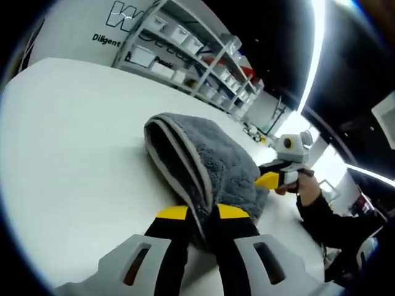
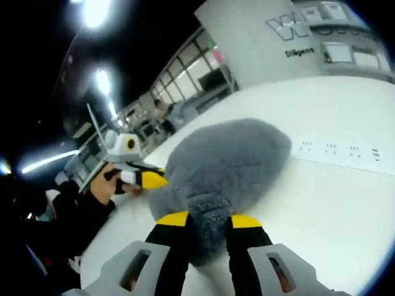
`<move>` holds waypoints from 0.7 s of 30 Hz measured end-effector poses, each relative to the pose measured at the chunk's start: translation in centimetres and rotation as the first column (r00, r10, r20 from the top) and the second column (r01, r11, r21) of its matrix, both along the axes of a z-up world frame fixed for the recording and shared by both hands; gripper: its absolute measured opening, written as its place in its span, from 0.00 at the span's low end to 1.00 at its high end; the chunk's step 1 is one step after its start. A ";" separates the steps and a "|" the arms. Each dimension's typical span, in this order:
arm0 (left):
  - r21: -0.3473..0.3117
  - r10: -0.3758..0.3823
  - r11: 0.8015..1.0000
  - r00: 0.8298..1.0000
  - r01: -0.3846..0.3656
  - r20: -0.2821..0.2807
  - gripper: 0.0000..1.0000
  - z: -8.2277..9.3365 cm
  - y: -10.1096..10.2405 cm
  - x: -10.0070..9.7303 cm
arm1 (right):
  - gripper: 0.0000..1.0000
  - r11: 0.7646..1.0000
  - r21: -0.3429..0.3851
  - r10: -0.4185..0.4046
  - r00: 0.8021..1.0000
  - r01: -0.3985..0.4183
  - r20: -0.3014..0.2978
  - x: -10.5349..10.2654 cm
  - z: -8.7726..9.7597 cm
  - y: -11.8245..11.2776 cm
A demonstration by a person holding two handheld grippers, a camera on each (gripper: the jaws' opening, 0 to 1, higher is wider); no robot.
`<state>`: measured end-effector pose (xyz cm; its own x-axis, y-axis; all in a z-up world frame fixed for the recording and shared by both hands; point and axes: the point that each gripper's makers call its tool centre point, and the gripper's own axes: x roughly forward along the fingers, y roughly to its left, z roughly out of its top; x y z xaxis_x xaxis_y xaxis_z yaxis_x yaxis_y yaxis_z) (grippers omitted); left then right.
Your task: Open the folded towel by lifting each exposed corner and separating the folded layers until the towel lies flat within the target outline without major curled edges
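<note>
Grey, fluffy folded towel point(image 1: 216, 163) with a pale trimmed edge lies on the white desk point(image 1: 74, 142). The left hand-held gripper point(image 1: 202, 213) pinches one end of it between yellow-tipped jaws, and the right hand-held gripper point(image 2: 208, 219) pinches the opposite end. Storage shelves point(image 1: 203, 55) stand beyond the desk.

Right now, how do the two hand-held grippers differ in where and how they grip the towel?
The left hand-held gripper pinches the gray towel at its pale-trimmed edge, where stacked folded layers show. The right hand-held gripper pinches a plain fluffy lobe with no trim visible. The left's jaws nearly meet; the right's stand wider around a thicker bunch. Both have yellow-tipped black jaws and grip opposite ends of the towel over the white table.
</note>
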<state>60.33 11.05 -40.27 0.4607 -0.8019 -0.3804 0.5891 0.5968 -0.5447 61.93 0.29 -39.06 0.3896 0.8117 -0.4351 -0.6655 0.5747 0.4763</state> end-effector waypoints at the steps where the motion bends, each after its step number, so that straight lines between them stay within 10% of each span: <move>1: 0.001 0.000 1.000 1.000 0.000 0.000 0.12 0.0 0.0 0.0 | 0.18 1.000 0.001 -0.001 1.000 0.001 0.001 0.0 0.0 0.0; 21: 0.089 0.008 0.996 0.997 -0.015 0.081 0.06 0.5 -0.2 -0.4 | 0.09 1.000 0.014 -0.003 0.999 0.002 0.034 -2.1 0.0 0.3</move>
<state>59.94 10.86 -39.74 0.5017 -0.7608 -0.4117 0.6217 0.6480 -0.4400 59.80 0.64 -39.06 0.4062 0.8165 -0.4102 -0.6801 0.5700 0.4610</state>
